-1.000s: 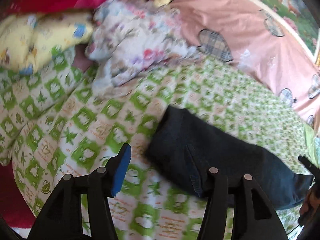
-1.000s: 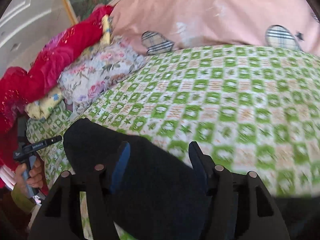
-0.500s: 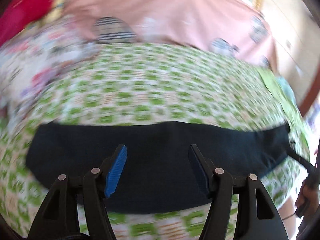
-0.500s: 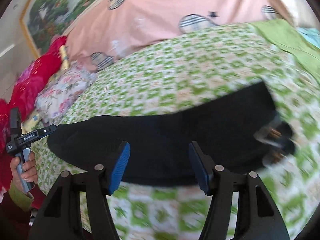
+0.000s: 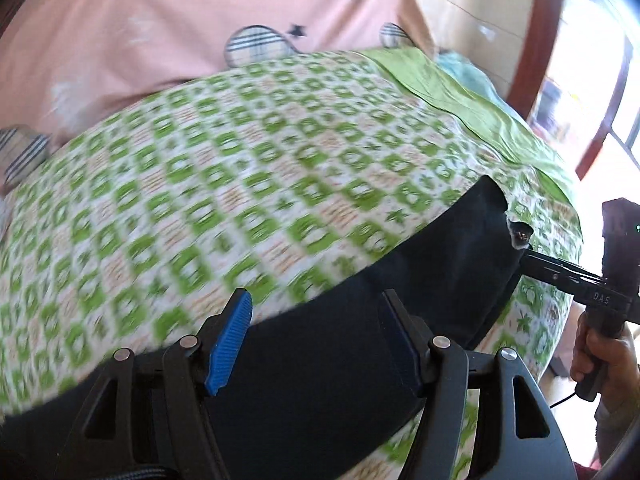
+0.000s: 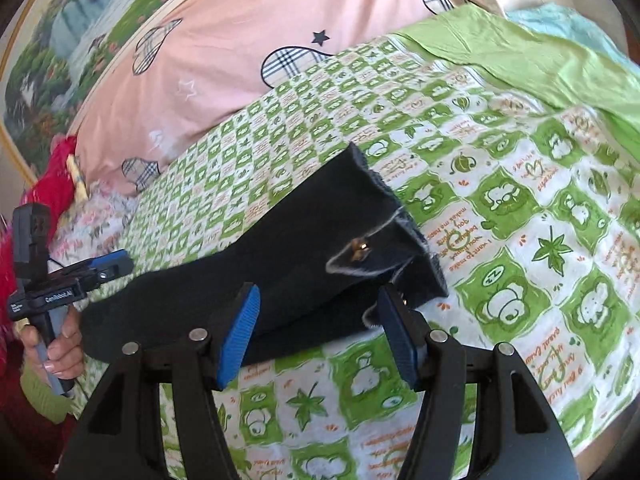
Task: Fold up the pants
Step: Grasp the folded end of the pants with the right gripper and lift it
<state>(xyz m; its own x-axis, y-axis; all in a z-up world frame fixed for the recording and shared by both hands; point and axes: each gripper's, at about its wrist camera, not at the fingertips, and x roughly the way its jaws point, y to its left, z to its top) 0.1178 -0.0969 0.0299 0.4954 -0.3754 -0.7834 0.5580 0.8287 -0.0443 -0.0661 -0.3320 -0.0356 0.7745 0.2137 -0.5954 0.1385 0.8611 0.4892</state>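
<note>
Both cameras have swung rightward along the pants [image 6: 280, 264] toward the waistband; the left gripper [image 5: 316, 336], just widened, and the right gripper [image 6: 320, 332], just narrowed, hover empty, ready to pinch.

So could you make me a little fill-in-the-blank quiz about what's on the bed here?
1. The dark pants lie on a sheet checked white and ____.
2. The big pillow behind it is ____.
3. The gripper pads are coloured ____.

Missing words: green; pink; blue
</note>
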